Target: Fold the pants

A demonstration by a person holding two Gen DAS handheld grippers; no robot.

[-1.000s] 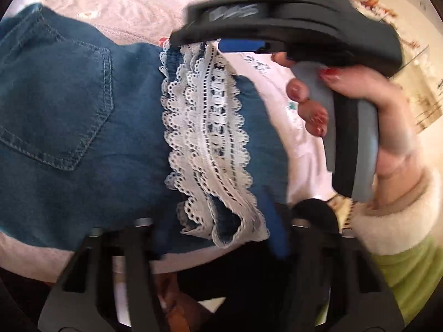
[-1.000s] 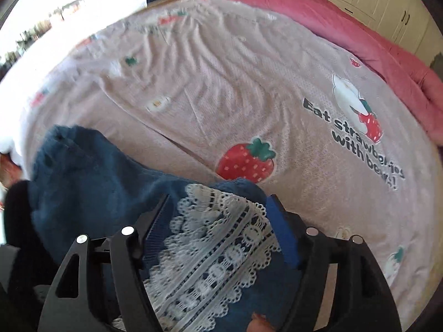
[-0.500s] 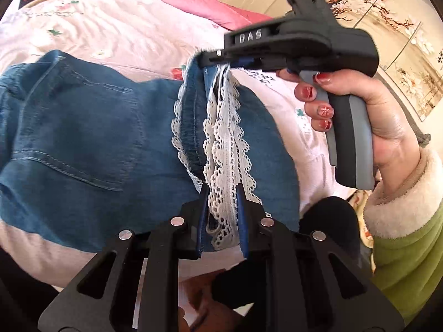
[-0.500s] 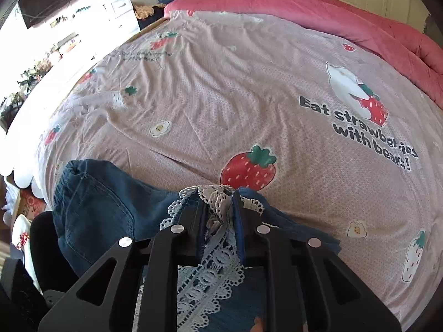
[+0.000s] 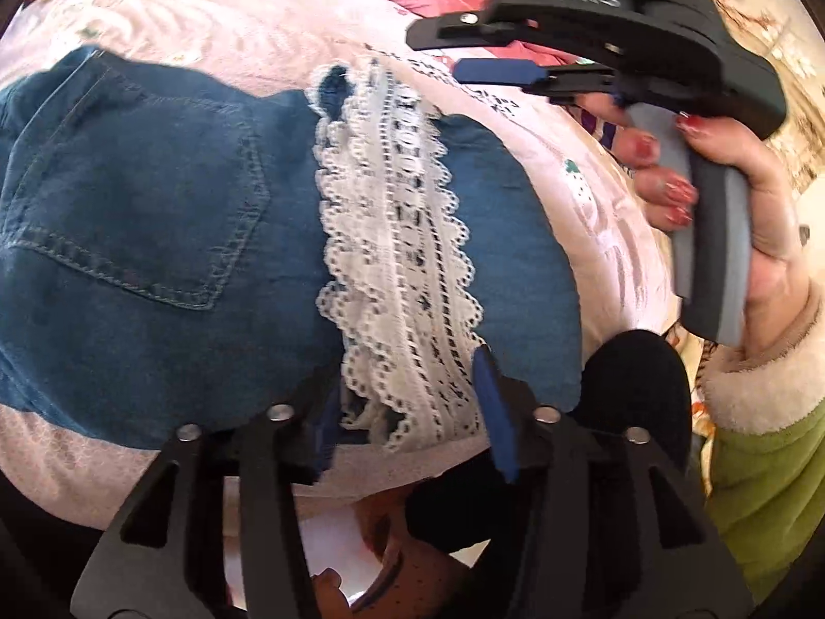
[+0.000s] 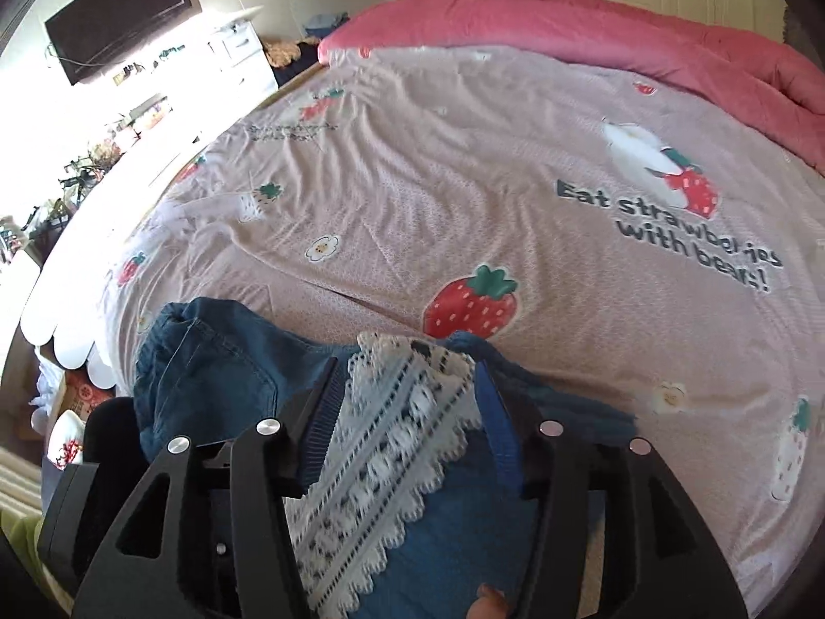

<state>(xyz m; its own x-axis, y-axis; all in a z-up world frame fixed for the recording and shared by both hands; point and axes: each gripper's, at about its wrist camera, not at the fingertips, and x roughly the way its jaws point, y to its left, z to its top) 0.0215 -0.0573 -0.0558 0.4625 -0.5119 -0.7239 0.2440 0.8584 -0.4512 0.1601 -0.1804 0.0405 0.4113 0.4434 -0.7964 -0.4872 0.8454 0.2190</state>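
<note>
Denim pants (image 5: 170, 237) lie at the near edge of the bed, on the pink strawberry-print bedspread (image 6: 464, 180); back pocket (image 5: 139, 216) faces up, and the white lace hem trim (image 5: 397, 258) is laid over the denim beside it. Judged step: a fold that brought the lace-trimmed leg end across has just been set down and let go. Left gripper (image 5: 407, 412): jaws have just been opening, now apart, the lace end lying between the blue pads without being pinched. Right gripper (image 6: 407, 412): jaws likewise just opened, apart, straddling the far end of the lace band; in the left view it hangs clear above the cloth, held by a hand (image 5: 722, 196) with red nails. Next move, as a guess: draw both grippers off the lace, then take a fresh grip on an edge for the next fold, keeping the layers from sliding. Legible writing: "DAS" on the right gripper body; "Eat strawberries with bears!" printed on the bedspread.
</note>
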